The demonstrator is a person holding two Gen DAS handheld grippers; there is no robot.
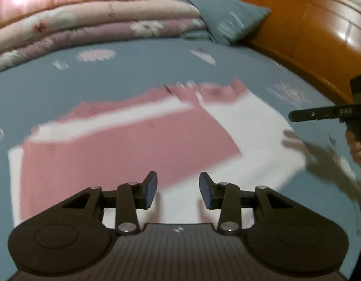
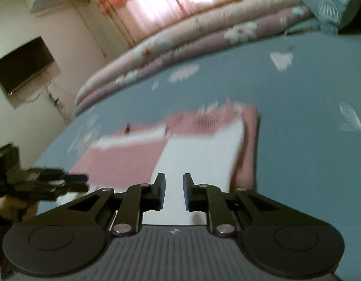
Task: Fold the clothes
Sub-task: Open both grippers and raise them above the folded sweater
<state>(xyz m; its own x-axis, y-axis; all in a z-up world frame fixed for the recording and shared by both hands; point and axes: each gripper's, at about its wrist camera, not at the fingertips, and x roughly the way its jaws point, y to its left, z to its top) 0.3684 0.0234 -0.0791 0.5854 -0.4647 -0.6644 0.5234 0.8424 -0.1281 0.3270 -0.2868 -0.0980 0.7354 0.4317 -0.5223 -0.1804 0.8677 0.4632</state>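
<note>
On bedsheet (image 1: 138, 70): folded garment (image 1: 124, 149) (pink, white), grippers released

Pink-white garment (image 1: 133, 145); blue sheet (image 1: 133, 75), white motifs.

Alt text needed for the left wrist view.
A pink and white garment lies partly folded on a blue bedsheet, with the open, empty left hand-held gripper over its near edge. Folded quilts sit behind; the right hand-held gripper enters at right.
</note>
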